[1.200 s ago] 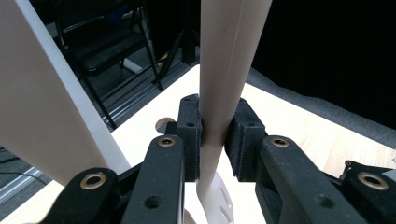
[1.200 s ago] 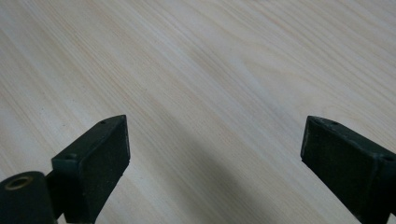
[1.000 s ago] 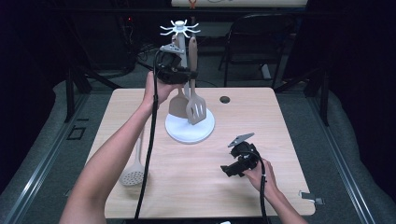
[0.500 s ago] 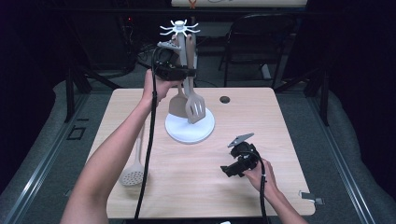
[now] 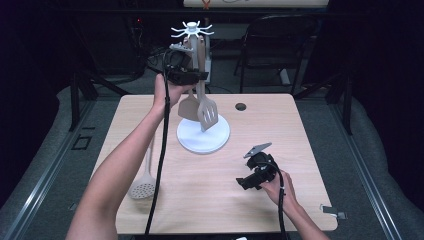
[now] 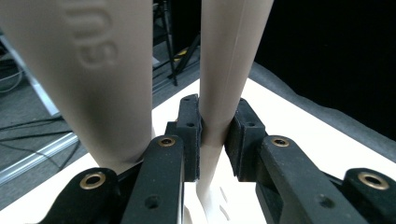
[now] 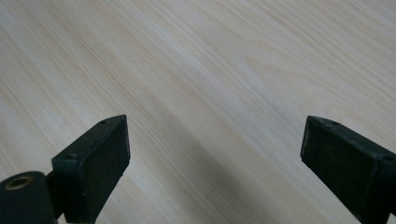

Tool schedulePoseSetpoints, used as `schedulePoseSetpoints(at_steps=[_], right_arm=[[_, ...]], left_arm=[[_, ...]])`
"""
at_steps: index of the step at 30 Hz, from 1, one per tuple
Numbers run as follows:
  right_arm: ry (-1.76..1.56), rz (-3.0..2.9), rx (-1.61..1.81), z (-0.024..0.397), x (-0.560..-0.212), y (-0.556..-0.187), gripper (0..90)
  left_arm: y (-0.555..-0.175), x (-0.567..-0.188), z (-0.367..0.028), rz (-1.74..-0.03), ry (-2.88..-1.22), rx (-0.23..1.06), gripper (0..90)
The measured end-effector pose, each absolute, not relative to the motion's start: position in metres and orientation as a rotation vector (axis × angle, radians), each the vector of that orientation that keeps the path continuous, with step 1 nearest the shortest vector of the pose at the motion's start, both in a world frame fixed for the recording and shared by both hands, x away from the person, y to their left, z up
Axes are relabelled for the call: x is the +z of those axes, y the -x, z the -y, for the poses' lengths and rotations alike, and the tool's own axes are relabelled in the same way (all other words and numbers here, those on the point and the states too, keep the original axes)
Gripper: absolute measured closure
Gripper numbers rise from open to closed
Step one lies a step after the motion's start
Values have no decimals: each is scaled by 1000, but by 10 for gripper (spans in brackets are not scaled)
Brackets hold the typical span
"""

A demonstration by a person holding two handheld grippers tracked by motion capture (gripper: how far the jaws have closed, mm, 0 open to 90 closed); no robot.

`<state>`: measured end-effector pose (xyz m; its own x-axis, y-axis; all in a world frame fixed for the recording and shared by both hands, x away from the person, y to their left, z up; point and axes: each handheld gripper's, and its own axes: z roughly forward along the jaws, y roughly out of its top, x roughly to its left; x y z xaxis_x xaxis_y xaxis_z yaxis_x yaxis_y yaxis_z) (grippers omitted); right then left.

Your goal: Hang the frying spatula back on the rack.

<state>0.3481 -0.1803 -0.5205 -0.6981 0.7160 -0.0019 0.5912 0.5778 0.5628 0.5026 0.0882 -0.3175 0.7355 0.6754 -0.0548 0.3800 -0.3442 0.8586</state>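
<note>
I squeeze my left gripper (image 6: 212,140) tight on the thin handle of the spatula (image 5: 207,112) between its fingers so it hangs straight on the rack (image 5: 192,30), while my right gripper (image 7: 215,154) waits wide open with nothing over the table (image 5: 300,130).

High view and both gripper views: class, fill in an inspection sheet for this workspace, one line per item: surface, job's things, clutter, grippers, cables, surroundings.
Surface: light wooden table, with a small dark round spot near the far edge.
Job's things: white rack with a round base and hooks on top; a slotted turner and a solid spatula hang on it; a skimmer lies flat at the table's left side.
Clutter: nothing seen.
Grippers: left gripper raised at the rack, jaws shut on the slotted turner's handle; right gripper low over the bare table, jaws open.
Cables: one black cable trails from each gripper toward the person.
Surroundings: dark room, grey floor, a black chair behind the table.
</note>
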Motion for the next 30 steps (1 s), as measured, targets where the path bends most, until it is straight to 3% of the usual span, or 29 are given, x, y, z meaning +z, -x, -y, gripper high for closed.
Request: schedulePoseSetpoints(at_steps=[7, 10, 15, 20, 27, 30], right_arm=[[-1087, -2581, 793, 180, -520, -348, 79], [-1062, -2609, 762, 181, -519, -348, 80], [-1064, -2619, 754, 180, -518, -348, 80], [-1055, -2617, 764, 179, -519, -348, 80], [-1056, -2625, 767, 178, -520, -347, 80], [-1059, -2626, 771, 178, -520, -347, 80]], left_arm=[[-496, -321, -85, -795, -1970, 468, 736], [-487, -322, -83, -770, -1994, 507, 625], [-479, -326, -81, -747, -2032, 552, 516], [-470, -331, -83, -728, -2058, 557, 464], [-459, -341, -90, -700, -2082, 526, 465], [-453, -344, -96, -696, -2091, 530, 556]])
